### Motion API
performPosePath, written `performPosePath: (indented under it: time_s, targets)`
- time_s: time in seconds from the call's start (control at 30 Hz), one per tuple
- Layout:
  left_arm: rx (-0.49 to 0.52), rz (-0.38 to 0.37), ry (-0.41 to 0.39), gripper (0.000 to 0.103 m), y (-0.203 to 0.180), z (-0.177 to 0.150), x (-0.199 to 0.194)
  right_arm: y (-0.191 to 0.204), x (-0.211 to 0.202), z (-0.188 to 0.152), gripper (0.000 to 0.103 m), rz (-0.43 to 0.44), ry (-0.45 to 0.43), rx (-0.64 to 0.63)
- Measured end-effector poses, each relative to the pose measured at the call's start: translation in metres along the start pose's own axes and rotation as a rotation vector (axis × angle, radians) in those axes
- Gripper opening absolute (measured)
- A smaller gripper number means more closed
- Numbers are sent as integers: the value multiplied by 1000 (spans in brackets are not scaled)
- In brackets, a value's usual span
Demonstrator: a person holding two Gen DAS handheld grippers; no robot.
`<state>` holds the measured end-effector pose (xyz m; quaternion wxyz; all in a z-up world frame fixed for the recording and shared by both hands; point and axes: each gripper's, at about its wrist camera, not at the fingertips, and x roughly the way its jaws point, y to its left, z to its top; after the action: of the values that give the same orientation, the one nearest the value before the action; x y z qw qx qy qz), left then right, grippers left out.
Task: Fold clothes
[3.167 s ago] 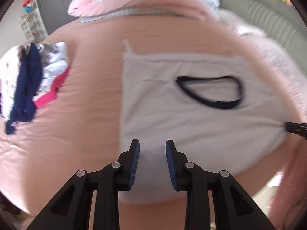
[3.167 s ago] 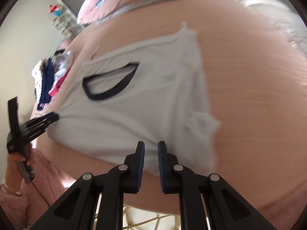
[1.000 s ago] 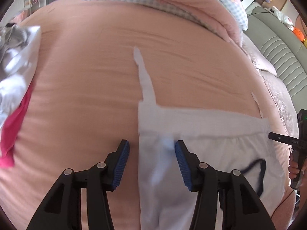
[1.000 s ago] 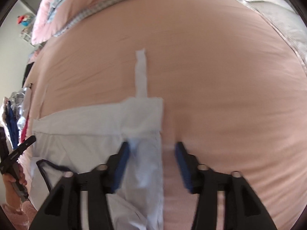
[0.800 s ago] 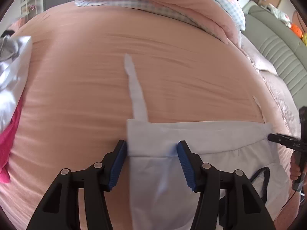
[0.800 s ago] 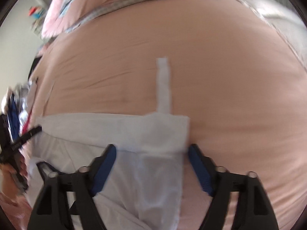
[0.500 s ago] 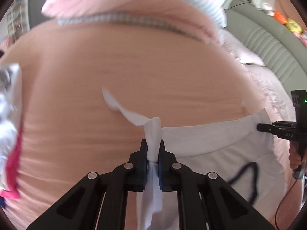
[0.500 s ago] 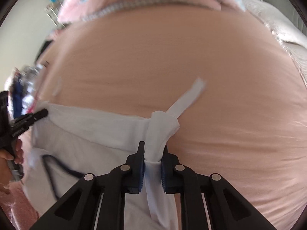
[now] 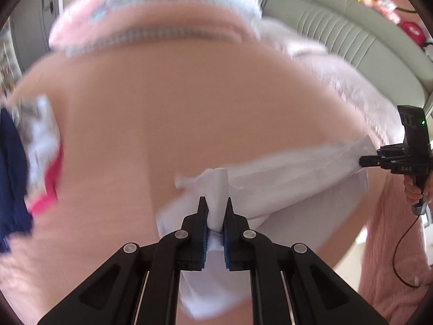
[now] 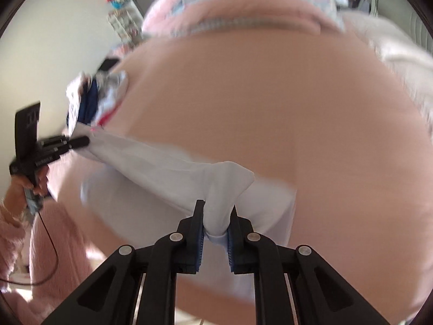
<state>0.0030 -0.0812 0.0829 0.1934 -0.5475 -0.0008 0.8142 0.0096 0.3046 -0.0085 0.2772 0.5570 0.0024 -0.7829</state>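
Observation:
A white garment (image 9: pixel 292 178) hangs stretched between my two grippers over the pink bed (image 9: pixel 167 113). My left gripper (image 9: pixel 215 211) is shut on one bunched upper corner of it. My right gripper (image 10: pixel 215 216) is shut on the other upper corner, and the garment (image 10: pixel 151 168) runs from it to the left gripper (image 10: pixel 81 141). In the left wrist view the right gripper (image 9: pixel 364 161) pinches the cloth at the far right. The lower part of the garment droops below the held edge. Both views are blurred.
A pile of clothes, navy, white and pink (image 9: pixel 29 157), lies on the left side of the bed; it also shows in the right wrist view (image 10: pixel 94 100). A rolled pink quilt (image 9: pixel 151 27) lies across the far end. A grey-green sofa (image 9: pixel 338 38) stands at right.
Both grippers closed on the garment's far corners and have lifted and pulled them back toward the near edge; the cloth is now raised off the bed and taut between them.

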Motion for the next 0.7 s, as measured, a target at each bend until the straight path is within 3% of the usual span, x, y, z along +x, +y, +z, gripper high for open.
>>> performPosePath:
  time_s: [0.07,0.2,0.37,0.47,0.57,0.7]
  targets:
    - [-10,-5,28,10,-2,-11,-3,-2,14,-17,17,-1,71,30]
    - [-59,10,2,14,7,-15,-22,2,-7,-19,24,8,82,30]
    - [-106,42,-44,18,15,-16,-47,10,-63,-6,31,-54,-57,-11]
    - [-78,42,-19,21,2,-14,-36,12,-72,6,40,-49,-158,20]
    - [-51,35,18,21,-11,-13,-21,12,-37,35,40,-53,-137,37]
    - [-15,26,68,21,-29,-12,-1,26,29,54,40,-97,-25,-2]
